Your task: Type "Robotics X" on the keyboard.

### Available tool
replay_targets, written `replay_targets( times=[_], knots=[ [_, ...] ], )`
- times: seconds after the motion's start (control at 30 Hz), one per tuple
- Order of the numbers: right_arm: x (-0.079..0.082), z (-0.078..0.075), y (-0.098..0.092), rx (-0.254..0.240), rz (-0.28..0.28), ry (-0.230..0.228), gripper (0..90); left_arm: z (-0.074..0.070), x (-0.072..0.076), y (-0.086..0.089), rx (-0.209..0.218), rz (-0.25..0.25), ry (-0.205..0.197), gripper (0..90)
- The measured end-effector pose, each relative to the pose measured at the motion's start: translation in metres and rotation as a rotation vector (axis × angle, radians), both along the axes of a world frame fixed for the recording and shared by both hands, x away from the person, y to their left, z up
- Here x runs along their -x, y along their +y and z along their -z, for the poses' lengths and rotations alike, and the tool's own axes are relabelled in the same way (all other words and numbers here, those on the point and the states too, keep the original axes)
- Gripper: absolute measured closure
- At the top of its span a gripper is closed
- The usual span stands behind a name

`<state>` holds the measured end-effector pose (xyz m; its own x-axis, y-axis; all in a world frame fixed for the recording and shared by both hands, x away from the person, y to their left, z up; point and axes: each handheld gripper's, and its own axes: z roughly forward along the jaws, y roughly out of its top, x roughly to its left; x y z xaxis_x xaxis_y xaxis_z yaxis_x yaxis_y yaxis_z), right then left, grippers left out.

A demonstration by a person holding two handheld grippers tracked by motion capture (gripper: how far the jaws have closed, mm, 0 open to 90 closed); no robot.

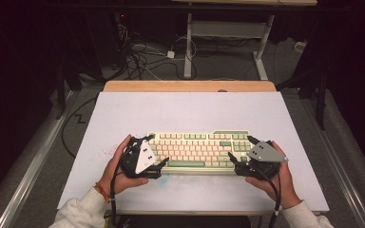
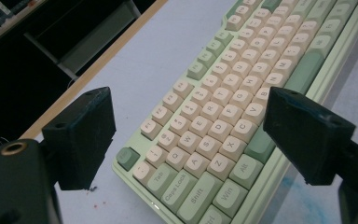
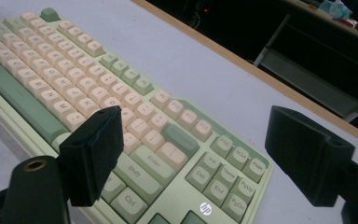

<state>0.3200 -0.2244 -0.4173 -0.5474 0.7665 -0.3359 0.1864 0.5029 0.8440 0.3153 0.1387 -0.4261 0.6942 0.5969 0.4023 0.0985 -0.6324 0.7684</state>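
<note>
A pale green keyboard (image 1: 197, 151) with cream and green keys lies flat on the white table top (image 1: 185, 109), near its front. My left gripper (image 1: 158, 149) stands open at the keyboard's left end, one jaw beyond the far edge and one at the near edge. In the left gripper view the keyboard (image 2: 223, 121) runs between the wide-apart jaws of the left gripper (image 2: 186, 126). My right gripper (image 1: 241, 148) stands open at the right end in the same way. The right gripper view has the keyboard (image 3: 121, 116) under the right gripper (image 3: 200, 144). Whether the jaws touch it, I cannot tell.
A wooden strip (image 1: 190, 86) edges the table's far side. Beyond it are cables (image 1: 142, 54) on the floor and white desk legs (image 1: 188, 42). A faint blue smear (image 1: 171, 179) marks the table in front of the keyboard. Bare table lies behind the keyboard.
</note>
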Motion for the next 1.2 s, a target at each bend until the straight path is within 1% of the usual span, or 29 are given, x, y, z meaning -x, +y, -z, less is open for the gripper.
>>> replay_targets(
  times=[0.2, 0.23, 0.27, 0.33, 0.57, 0.63, 0.67, 0.83, 0.93, 1.2],
  knots=[
    [0.004, -0.001, -0.006, -0.006, 0.003, -0.004, 19.5, 0.001, 0.004, 0.006, 0.002, -0.006, 0.001, 15.7],
    [0.005, -0.001, -0.007, -0.004, 0.004, -0.003, 19.5, 0.001, 0.004, 0.007, -0.004, -0.007, 0.001, 15.7],
    [0.005, -0.001, -0.007, -0.005, 0.006, -0.004, 19.5, 0.002, 0.005, 0.008, 0.0, -0.008, 0.003, 15.7],
    [0.007, -0.001, -0.009, -0.004, 0.008, -0.005, 19.5, 0.003, 0.006, 0.01, -0.006, -0.013, 0.003, 15.7],
    [0.012, 0.0, -0.013, 0.01, 0.005, -0.009, 19.4, 0.006, 0.01, 0.019, -0.008, -0.018, 0.014, 15.7],
    [0.013, 0.0, -0.014, 0.015, 0.005, -0.009, 19.4, 0.008, 0.012, 0.023, -0.015, -0.016, 0.014, 15.7],
    [0.013, 0.001, -0.014, 0.016, 0.006, -0.007, 19.4, 0.009, 0.013, 0.024, -0.009, -0.017, 0.018, 15.7],
    [0.015, 0.002, -0.017, 0.015, 0.009, -0.006, 19.4, 0.013, 0.016, 0.031, -0.018, -0.025, 0.026, 15.7],
    [0.016, 0.003, -0.019, 0.01, 0.012, -0.004, 19.4, 0.015, 0.017, 0.035, -0.02, -0.031, 0.022, 15.7],
    [0.018, 0.008, -0.028, 0.008, 0.028, -0.001, 19.4, 0.023, 0.021, 0.047, -0.025, -0.055, 0.042, 15.7]
  ],
)
